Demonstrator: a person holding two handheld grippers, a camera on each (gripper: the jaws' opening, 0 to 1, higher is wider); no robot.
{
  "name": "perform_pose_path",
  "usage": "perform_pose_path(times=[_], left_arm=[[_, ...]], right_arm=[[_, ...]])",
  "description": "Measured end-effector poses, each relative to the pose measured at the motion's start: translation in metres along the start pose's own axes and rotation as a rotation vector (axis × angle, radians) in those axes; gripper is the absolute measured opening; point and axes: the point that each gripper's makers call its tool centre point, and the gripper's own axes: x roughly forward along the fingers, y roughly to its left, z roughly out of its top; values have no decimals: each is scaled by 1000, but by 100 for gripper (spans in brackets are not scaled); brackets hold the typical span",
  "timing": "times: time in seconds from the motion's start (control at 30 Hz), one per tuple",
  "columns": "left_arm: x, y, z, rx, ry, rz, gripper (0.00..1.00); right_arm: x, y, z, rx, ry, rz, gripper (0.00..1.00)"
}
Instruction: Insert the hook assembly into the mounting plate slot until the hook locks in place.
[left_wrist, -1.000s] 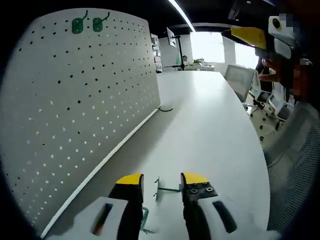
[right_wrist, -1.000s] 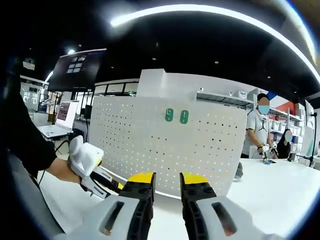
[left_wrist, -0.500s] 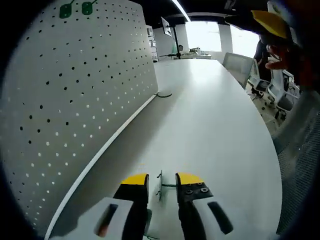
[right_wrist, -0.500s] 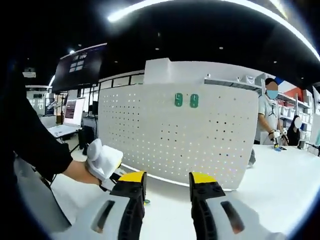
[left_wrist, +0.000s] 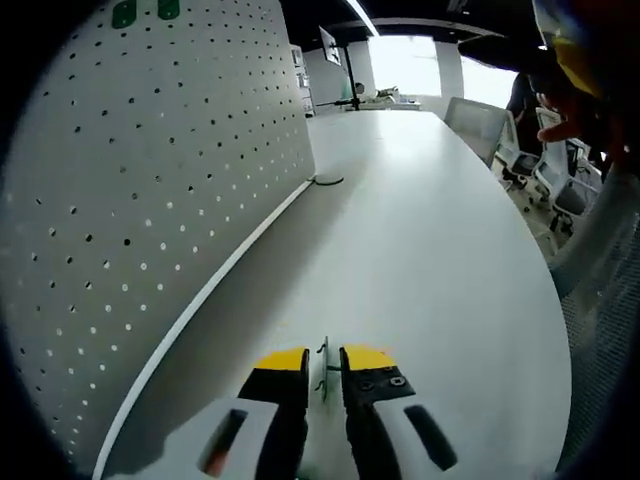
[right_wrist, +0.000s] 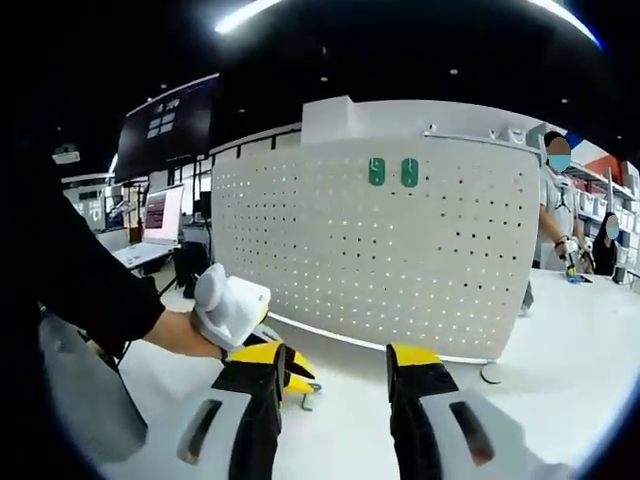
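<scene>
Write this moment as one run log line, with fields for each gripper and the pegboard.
left gripper: closing on hook, on table | right gripper: open, empty | pegboard: two green hooks mounted

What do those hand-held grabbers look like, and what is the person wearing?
Each gripper, left and right, has black jaws capped in yellow on a pale grey body with dark slots. The person's hand emerges from a black sleeve.

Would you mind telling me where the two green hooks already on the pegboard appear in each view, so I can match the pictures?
Left gripper view: the two green hooks sit at the top left, high on the white pegboard, which slants away to the right.
Right gripper view: the two green hooks sit above centre, side by side near the pegboard's top edge.
Shared landmark: the pegboard itself, standing on the white table.
</scene>
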Motion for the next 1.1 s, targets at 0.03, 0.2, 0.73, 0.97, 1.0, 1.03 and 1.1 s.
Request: perform_pose_path(times=[0.03, 0.2, 0.73, 0.97, 1.0, 1.03, 1.1], left_arm=[[0, 0, 0, 1, 0, 1, 13], [3, -1, 1, 7, 3, -4, 10], [7, -1, 2, 26, 14, -1, 5], [4, 1, -1, 31, 24, 4, 4], [3, 1, 0, 33, 23, 5, 2], [2, 1, 0, 32, 23, 6, 2], [2, 2, -1, 35, 27, 9, 2]], right_arm=[[0, 1, -1, 0, 5, 4, 39], [0, 1, -1, 1, 6, 7, 39], [-1, -3, 0, 5, -2, -10, 39], [-1, -3, -1, 5, -2, -9, 38], [-1, -3, 0, 4, -2, -9, 38], [-1, -3, 0, 2, -2, -9, 38], [-1, -3, 0, 2, -2, -8, 38]])
